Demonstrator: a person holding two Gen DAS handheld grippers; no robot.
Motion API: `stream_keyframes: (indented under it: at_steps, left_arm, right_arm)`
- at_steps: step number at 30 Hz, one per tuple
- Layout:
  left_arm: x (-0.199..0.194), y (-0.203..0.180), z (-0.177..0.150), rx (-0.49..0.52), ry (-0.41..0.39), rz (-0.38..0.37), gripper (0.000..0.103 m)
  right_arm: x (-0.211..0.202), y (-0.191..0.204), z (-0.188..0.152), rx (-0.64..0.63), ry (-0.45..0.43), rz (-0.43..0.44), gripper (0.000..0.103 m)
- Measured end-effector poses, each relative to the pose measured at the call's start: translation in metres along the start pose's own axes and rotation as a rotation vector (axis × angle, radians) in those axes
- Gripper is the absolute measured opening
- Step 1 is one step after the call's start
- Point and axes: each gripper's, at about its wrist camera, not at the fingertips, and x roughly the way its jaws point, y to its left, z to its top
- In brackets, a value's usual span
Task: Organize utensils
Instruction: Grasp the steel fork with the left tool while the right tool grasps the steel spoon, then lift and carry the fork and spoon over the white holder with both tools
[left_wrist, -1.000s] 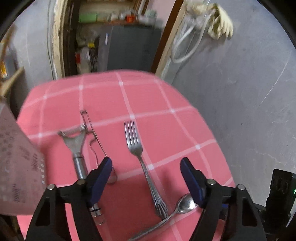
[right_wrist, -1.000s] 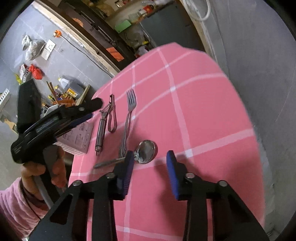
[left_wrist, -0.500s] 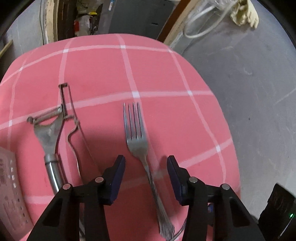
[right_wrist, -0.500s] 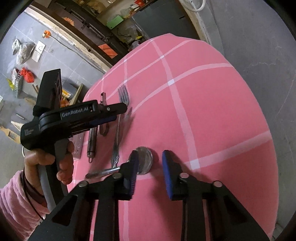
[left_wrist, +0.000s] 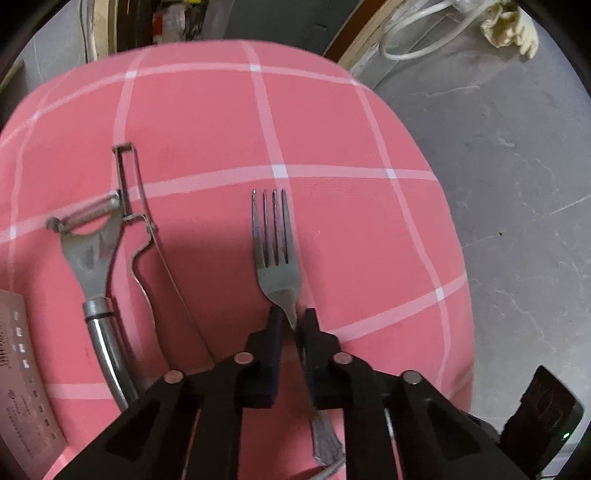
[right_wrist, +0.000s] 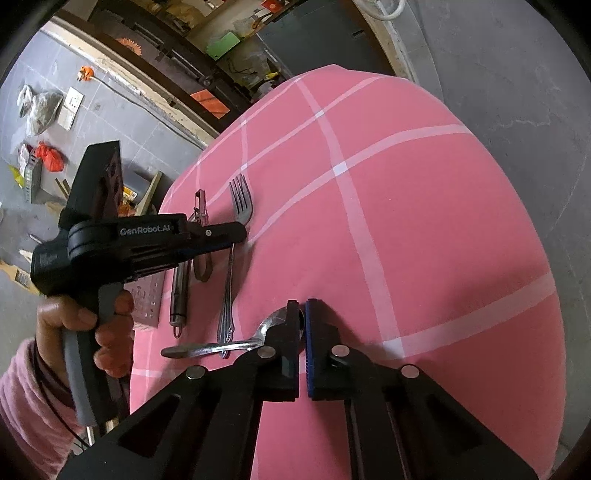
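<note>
A steel fork (left_wrist: 275, 254) lies on the pink checked tablecloth (left_wrist: 332, 129), tines pointing away. My left gripper (left_wrist: 293, 321) is shut on the fork's neck just below the tines; it also shows in the right wrist view (right_wrist: 242, 232). A steel spoon (right_wrist: 221, 345) lies crosswise near the fork's handle end (right_wrist: 225, 325). My right gripper (right_wrist: 302, 314) is shut on the spoon's bowl. A steel peeler (left_wrist: 94, 273) and a thin metal opener (left_wrist: 144, 236) lie left of the fork.
A printed cardboard box (left_wrist: 22, 387) sits at the table's left edge. The table's right edge drops to a grey concrete floor (left_wrist: 517, 184). A doorway with cluttered shelves (right_wrist: 236, 44) is beyond the far edge.
My left gripper moved forward over the fork and closed on its neck. My right gripper narrowed and closed on the spoon's bowl.
</note>
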Motion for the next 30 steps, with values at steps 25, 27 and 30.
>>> stream_keyframes:
  at_steps: [25,27,30]
  left_arm:
    - [-0.012,0.009,-0.039,-0.077,0.041,-0.091,0.005]
    - [-0.019,0.007,-0.043,-0.066,0.012,-0.087,0.005]
    - [-0.033,0.005,-0.050,-0.049,-0.037,-0.080,0.005]
  right_arm:
    - [-0.067,0.005,0.034,-0.162,-0.145,-0.120,0.002]
    - [-0.072,0.006,0.038,-0.173,-0.157,-0.123,0.002]
    - [-0.084,0.013,0.040,-0.205,-0.188,-0.130,0.002]
